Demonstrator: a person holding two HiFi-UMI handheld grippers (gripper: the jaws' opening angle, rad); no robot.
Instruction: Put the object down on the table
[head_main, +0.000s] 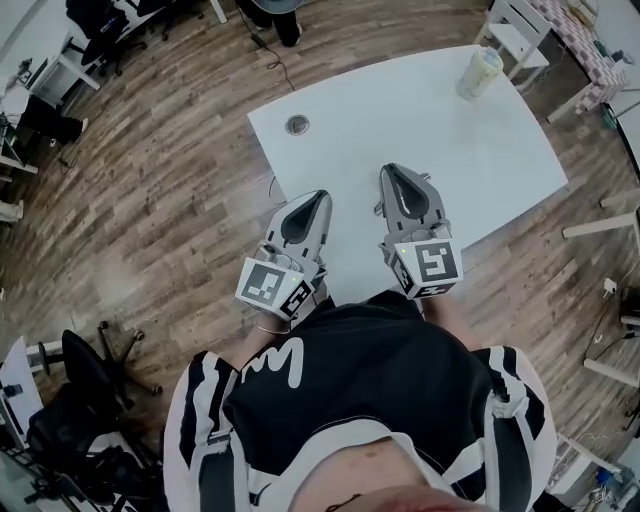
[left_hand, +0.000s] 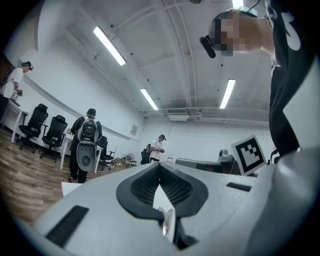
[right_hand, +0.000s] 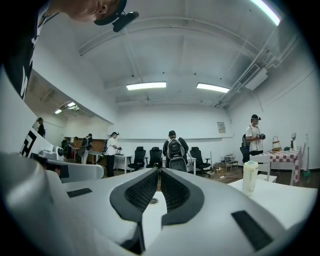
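A wooden floor (head_main: 150, 200) spread around a white counter (head_main: 400, 110) that stood at an angle in front of the person. The person's black-and-white top (head_main: 370, 400) filled the bottom of the head view. Both claws were held level over the counter's near edge, side by side and apart. The left claw (head_main: 322, 195) was closed, its tips meeting with nothing between them. The right claw (head_main: 392, 170) was likewise closed and empty. The pale lidded cup (head_main: 479, 73) stood upright on the counter near its far right corner, well apart from both claws. A small round grommet (head_main: 297, 125) sat in the counter near its far left corner.
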